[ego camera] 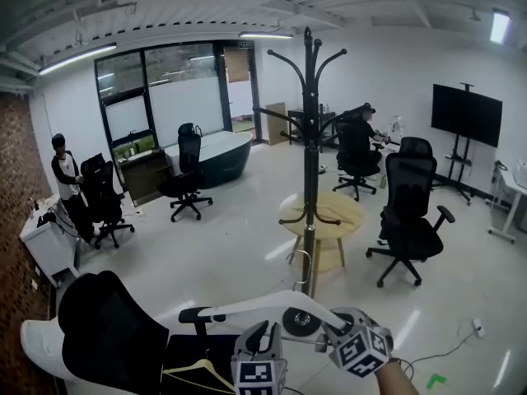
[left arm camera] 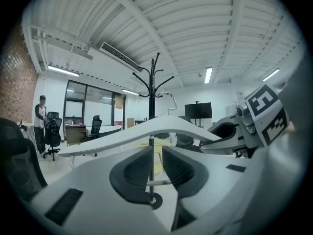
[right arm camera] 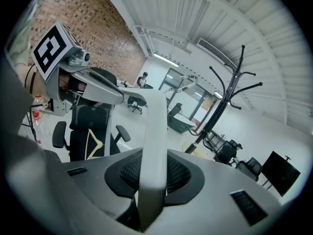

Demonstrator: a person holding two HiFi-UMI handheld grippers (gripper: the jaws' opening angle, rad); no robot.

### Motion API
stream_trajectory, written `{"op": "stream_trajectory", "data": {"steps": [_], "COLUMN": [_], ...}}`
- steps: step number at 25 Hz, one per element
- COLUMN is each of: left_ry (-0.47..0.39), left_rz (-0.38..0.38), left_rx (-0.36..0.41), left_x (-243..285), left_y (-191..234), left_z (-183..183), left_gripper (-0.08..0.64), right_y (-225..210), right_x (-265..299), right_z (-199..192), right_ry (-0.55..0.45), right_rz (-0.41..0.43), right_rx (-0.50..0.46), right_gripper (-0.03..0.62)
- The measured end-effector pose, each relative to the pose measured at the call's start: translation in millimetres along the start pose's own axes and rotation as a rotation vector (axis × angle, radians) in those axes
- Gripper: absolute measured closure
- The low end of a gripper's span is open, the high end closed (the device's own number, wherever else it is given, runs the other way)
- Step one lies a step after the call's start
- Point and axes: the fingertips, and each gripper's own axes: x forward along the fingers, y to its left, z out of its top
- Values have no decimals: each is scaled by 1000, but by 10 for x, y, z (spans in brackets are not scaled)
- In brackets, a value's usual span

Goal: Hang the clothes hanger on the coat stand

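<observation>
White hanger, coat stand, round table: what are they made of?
White hanger: likely moulded plastic, smooth matte, thick seamless arms.
Coat stand: probably painted metal, thin black curved arms, slight sheen.
Round table: looks like wood or wood veneer, pale tan top; grain not visible.

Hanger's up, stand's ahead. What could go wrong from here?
Only the right gripper clamps the hanger; the left gripper stands open under it, so it may swivel or slip. The stand has its arms high, with a table by its pole that could get bumped.
</observation>
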Motion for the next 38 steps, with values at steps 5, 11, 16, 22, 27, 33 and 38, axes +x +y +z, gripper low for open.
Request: {"op": "stream_trajectory", "data": {"steps": [5, 11, 16, 22, 27, 33, 38], "left_ry": [-23, -38, -62, -53, -61, -99, -92], "left_rz": [18, 69, 112, 142, 144, 110, 112], "left_rx": [22, 13, 22, 35, 44, 48, 33], "left_x": [322, 1009, 1558, 1955, 2289, 2623, 2866], "left_y": [-378, -1255, -2025, -2306, -2091, -1522, -1184], "left_z": [154, 477, 752, 991, 1119, 1268, 1289], "left_gripper": [502, 506, 506, 512, 512, 512, 512], "right_y": [-498, -1527, -2347, -2923, -3159, -3284, -3533], "right_x": [-100, -299, -450, -390, -88, 440, 715], "right_z": [-222, -634, -1010, -1095, -948, -607, -321], "right_ry": [-43, -106, -162, -196, -202, -175, -204], "right_rz": [-10, 30, 71, 98, 93, 57, 36], "right_rx": [-13, -73, -122, -146, -150, -177, -185], "right_gripper": [529, 529, 529, 529, 529, 529, 529]}}
